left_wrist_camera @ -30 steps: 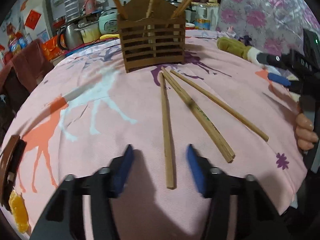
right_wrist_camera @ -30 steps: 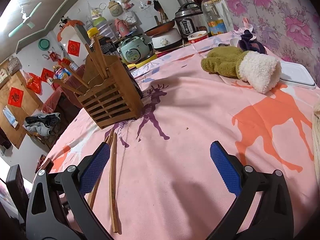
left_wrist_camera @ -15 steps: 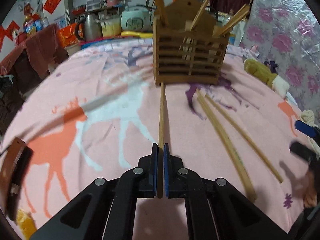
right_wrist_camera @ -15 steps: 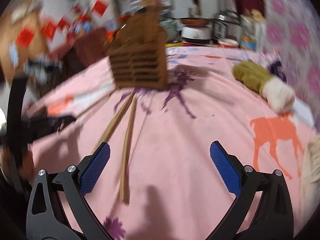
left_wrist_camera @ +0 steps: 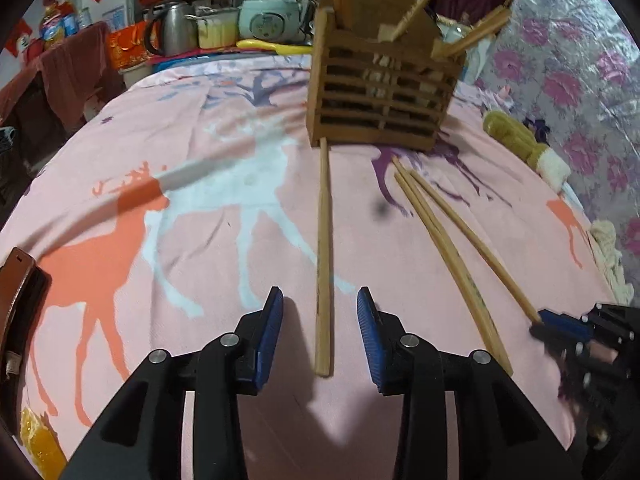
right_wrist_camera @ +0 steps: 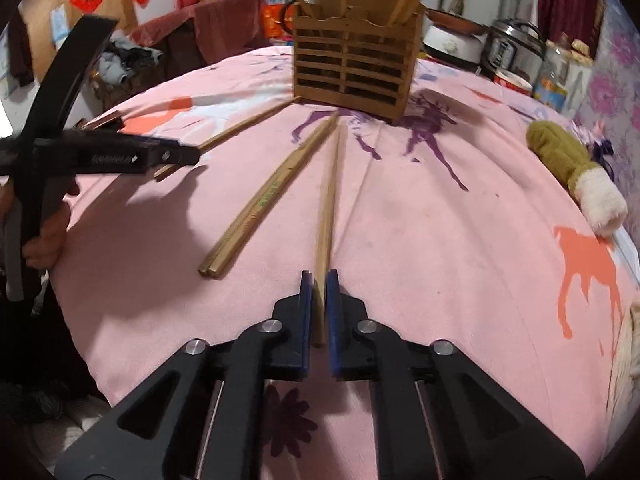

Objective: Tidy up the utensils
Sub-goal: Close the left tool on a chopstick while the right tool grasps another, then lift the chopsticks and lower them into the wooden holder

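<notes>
A slatted wooden utensil holder (left_wrist_camera: 380,92) stands at the far side of the pink deer-print cloth, with several chopsticks standing in it; it also shows in the right wrist view (right_wrist_camera: 354,64). My left gripper (left_wrist_camera: 320,324) is open, its pads on either side of a single chopstick (left_wrist_camera: 324,240) lying on the cloth and reaching to the holder's base. My right gripper (right_wrist_camera: 319,304) is shut on the near end of another chopstick (right_wrist_camera: 330,196). A pair of chopsticks (right_wrist_camera: 272,196) lies just left of it. The right gripper also appears low right in the left wrist view (left_wrist_camera: 560,326).
An olive and white mitten (right_wrist_camera: 572,168) lies at the right of the cloth. Cookers, a kettle (left_wrist_camera: 170,34) and jars stand behind the holder. A brown object (left_wrist_camera: 16,300) sits at the left edge. The left gripper's arm and hand (right_wrist_camera: 48,152) reach in from the left.
My left gripper, shut on the single chopstick half a second ago, has opened and the chopstick lies on the cloth. My right gripper has swung left and shut on another chopstick.
</notes>
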`<state>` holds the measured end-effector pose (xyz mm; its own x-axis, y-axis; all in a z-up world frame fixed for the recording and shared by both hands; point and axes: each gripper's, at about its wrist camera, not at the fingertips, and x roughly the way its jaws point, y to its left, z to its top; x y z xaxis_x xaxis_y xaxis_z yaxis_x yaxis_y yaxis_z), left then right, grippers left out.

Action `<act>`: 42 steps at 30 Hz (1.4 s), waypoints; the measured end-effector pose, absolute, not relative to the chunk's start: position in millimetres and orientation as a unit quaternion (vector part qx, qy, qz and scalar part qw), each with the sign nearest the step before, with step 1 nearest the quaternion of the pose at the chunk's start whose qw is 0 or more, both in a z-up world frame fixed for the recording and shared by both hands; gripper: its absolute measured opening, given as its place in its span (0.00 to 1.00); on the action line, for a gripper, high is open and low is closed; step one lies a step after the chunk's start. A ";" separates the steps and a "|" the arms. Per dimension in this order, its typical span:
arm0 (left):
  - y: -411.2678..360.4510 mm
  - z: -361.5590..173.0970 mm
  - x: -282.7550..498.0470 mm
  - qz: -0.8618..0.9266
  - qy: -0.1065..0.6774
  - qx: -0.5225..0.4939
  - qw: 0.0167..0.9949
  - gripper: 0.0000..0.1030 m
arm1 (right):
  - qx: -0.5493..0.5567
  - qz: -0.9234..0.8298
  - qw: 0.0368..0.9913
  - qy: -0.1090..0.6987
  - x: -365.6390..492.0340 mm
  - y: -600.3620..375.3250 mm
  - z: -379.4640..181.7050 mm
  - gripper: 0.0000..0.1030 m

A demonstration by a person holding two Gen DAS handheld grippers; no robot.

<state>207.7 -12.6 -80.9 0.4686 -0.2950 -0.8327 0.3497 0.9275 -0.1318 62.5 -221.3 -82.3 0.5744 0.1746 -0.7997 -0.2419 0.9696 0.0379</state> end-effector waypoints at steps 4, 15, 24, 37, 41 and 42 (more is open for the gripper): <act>-20.3 -82.5 199.9 -0.196 0.474 0.064 0.856 0.07 | -0.032 0.106 0.899 0.423 60.5 -228.0 -66.5 0.06; -6.5 -12.4 205.0 -0.189 0.405 0.049 0.893 0.06 | -0.006 0.096 0.937 0.337 83.3 -250.4 9.5 0.06; -7.8 51.2 221.2 -0.206 0.371 0.045 0.904 0.06 | -0.002 0.108 0.950 0.295 102.0 -257.4 63.1 0.06; -31.0 152.1 235.1 -0.252 0.322 0.053 0.911 0.06 | 0.020 0.116 0.965 0.235 130.4 -270.7 135.1 0.06; -38.2 167.0 248.2 -0.242 0.320 0.065 0.914 0.06 | 0.031 0.108 0.972 0.205 147.1 -273.5 157.1 0.06; -41.3 166.8 253.9 -0.240 0.325 0.068 0.912 0.06 | 0.034 0.105 0.974 0.198 152.6 -273.3 160.9 0.06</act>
<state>253.9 -41.3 166.8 0.6743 -0.3933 -0.6251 0.4812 0.8760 -0.0322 152.6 -273.3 160.9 0.8995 0.2178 -0.3787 -0.1909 0.9757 0.1079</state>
